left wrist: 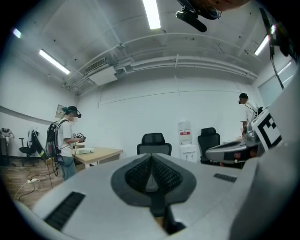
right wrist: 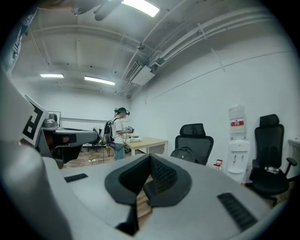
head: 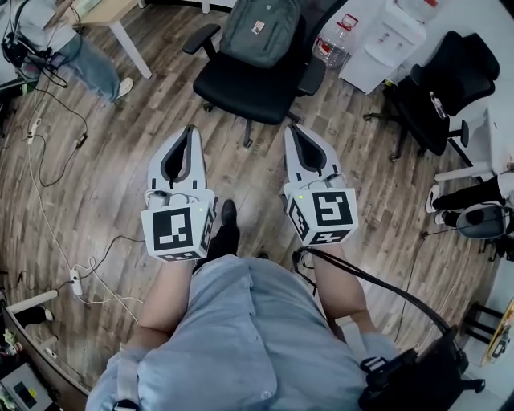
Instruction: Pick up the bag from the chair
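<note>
A grey backpack (head: pixel 261 30) rests on the seat of a black office chair (head: pixel 241 84) ahead of me. The left gripper (head: pixel 190 130) and right gripper (head: pixel 291 128) are held side by side, pointing at the chair, short of it and over wooden floor. Both are shut with nothing between the jaws. In the right gripper view the backpack (right wrist: pixel 183 153) shows in front of the chair's backrest (right wrist: pixel 194 138), just beyond the shut right gripper (right wrist: pixel 150 159). In the left gripper view only the chair's back (left wrist: pixel 153 143) shows above the shut left gripper (left wrist: pixel 151 159); the bag is hidden.
A white water dispenser (head: pixel 385 36) and a water bottle (head: pixel 336 42) stand right of the chair. A second black chair (head: pixel 442 80) is at the right. A wooden table (head: pixel 112 16) and a person (head: pixel 80 56) are at the far left. Cables (head: pixel 48 160) and a power strip (head: pixel 76 281) lie on the floor.
</note>
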A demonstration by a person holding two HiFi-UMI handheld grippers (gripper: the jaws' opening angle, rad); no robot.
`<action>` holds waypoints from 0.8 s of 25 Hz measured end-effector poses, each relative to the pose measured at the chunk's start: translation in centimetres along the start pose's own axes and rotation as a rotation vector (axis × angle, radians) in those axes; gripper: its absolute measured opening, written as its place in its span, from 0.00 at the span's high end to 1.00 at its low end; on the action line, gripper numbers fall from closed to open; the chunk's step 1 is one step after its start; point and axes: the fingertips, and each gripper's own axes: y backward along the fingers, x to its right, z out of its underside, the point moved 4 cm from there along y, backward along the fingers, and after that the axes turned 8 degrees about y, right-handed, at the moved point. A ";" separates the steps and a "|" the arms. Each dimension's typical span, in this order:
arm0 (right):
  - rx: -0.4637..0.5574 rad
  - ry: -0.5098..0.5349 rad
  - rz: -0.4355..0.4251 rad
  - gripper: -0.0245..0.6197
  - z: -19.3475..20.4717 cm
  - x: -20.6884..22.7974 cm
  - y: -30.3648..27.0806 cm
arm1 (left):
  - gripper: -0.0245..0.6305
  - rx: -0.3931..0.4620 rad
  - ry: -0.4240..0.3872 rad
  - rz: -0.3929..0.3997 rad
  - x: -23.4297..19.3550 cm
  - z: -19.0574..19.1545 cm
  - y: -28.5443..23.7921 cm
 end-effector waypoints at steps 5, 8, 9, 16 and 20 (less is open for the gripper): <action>0.028 0.022 0.034 0.96 -2.5 0.9 -5.7 | 0.96 0.041 -0.005 0.037 -3.3 -2.1 -5.1; 0.042 0.036 0.050 0.96 -4.0 0.8 -9.3 | 0.96 0.062 -0.005 0.058 -5.7 -3.2 -8.0; 0.045 0.040 0.055 0.96 -4.3 0.8 -10.0 | 0.96 0.063 -0.004 0.065 -6.2 -3.3 -8.6; 0.034 0.039 0.102 0.96 -4.9 2.3 -13.3 | 0.96 0.036 0.006 0.100 -7.9 -2.8 -12.6; 0.011 0.019 0.127 0.96 -3.8 3.5 -14.9 | 0.96 -0.004 0.007 0.121 -8.2 -1.6 -15.1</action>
